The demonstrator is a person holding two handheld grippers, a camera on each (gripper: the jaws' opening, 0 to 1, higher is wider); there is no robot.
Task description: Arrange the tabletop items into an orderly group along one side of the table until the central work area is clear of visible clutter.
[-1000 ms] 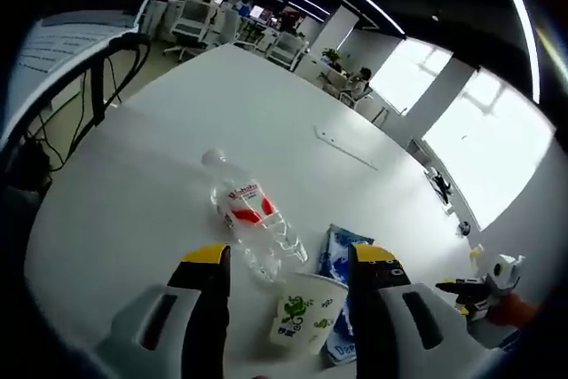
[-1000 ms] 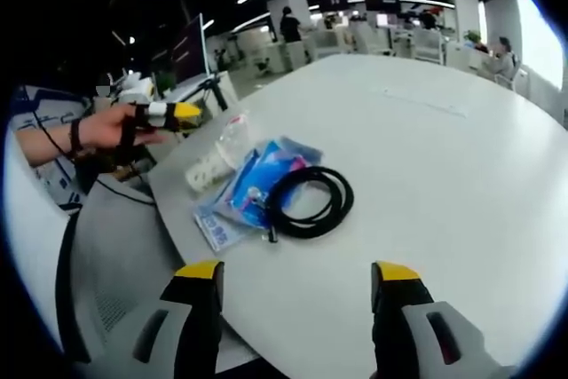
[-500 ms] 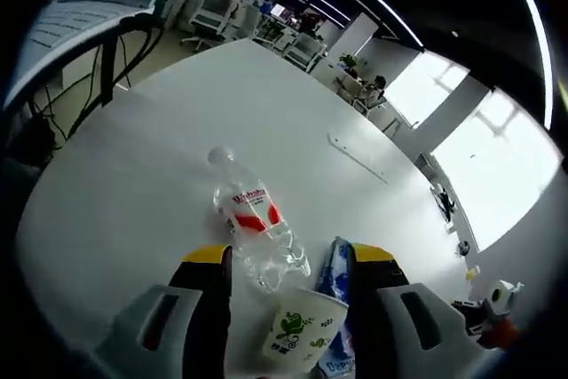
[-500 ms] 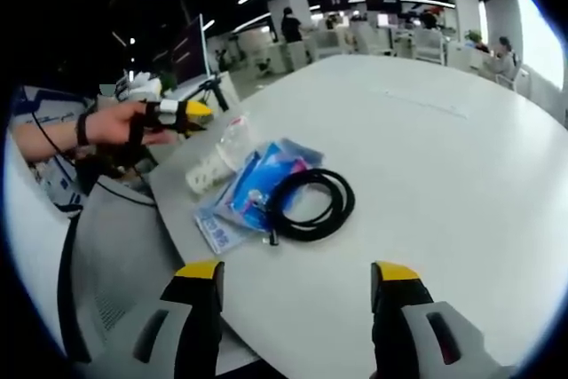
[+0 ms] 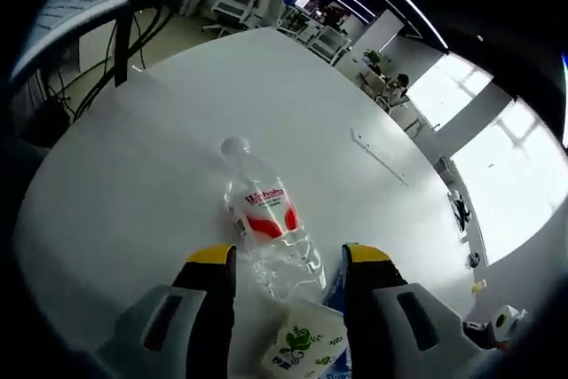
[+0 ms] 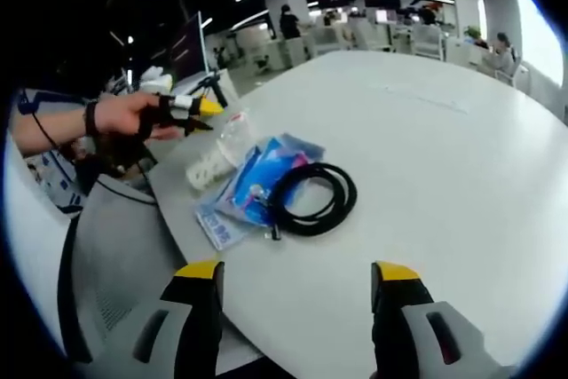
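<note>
Your left gripper (image 5: 286, 259) stood open and empty, its fingers (image 5: 211, 259) flanking the bottle (image 5: 266, 228) lying on the worktop (image 5: 133, 184), the cup (image 5: 302, 351) just beside the bottle's base. Your right gripper (image 6: 297, 272) was open and empty too, near the cable (image 6: 311, 197) on the packet (image 6: 253, 185).

- The white table (image 5: 133, 175) carries everything ahead of my fingers.
- A clear water bottle (image 5: 266, 228) with a red-and-white label lies on its side, cap pointing away, between my left fingertips.
- A paper cup (image 5: 306, 348) with green print sits nearer, between those fingers.
- A blue packet (image 6: 253, 184) lies flat beyond my right fingers.
- A coiled black cable (image 6: 311, 200) rests partly on the packet.
</note>
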